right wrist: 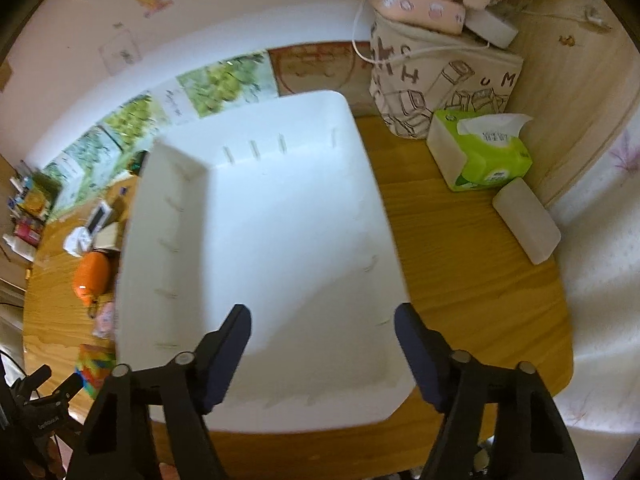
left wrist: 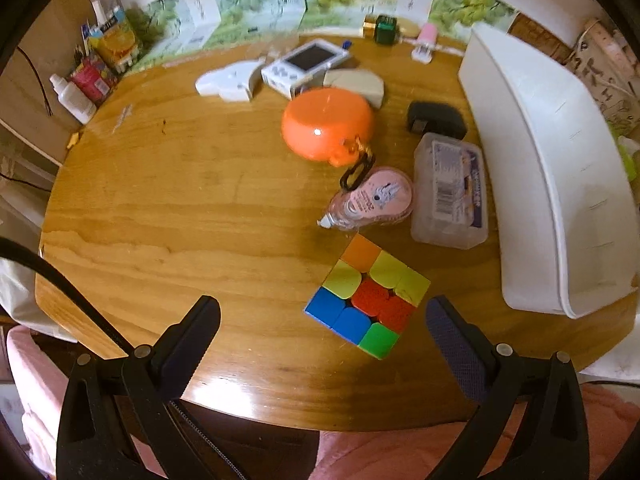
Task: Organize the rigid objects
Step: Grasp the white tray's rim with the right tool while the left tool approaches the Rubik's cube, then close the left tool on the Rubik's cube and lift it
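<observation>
The left gripper (left wrist: 322, 322) hangs wide open above the wooden table (left wrist: 160, 220), a colourful puzzle cube (left wrist: 366, 296) lying between its fingers (not touched). The right gripper (right wrist: 322, 330), jaws apart and holding nothing, points down into the white bin (right wrist: 280, 240).

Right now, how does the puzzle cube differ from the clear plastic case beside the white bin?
The puzzle cube is opaque, with multicoloured tiles; the clear plastic case is see-through with a printed label. The cube is blocky and square; the case is flat and oblong. The cube lies nearest the left tongs; the case lies farther back. Both rest on the wooden table.
</observation>
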A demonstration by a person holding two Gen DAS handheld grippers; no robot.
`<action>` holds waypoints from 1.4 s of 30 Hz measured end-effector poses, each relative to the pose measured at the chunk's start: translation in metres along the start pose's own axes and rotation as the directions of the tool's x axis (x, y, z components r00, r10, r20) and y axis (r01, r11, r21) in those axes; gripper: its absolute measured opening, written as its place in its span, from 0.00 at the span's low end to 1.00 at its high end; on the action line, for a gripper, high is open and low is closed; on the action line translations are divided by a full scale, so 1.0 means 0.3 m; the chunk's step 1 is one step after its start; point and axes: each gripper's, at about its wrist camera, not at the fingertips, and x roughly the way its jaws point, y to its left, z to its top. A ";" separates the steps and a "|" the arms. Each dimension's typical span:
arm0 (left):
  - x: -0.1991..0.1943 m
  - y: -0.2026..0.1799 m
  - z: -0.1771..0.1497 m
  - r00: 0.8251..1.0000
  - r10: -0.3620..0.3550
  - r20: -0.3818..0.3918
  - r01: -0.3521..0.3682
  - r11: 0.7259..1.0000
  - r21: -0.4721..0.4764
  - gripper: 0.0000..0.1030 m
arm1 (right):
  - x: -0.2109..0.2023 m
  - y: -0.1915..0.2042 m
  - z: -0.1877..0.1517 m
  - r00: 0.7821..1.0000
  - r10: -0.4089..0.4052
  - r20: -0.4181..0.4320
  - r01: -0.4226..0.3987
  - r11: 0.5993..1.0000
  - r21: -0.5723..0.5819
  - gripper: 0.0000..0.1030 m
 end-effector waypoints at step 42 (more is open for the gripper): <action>0.194 -0.088 0.075 0.989 -0.072 -0.131 0.066 0.997 -0.045 0.74 | 0.323 -0.161 0.026 0.971 0.103 -0.214 -0.124 0.988 -0.091 0.04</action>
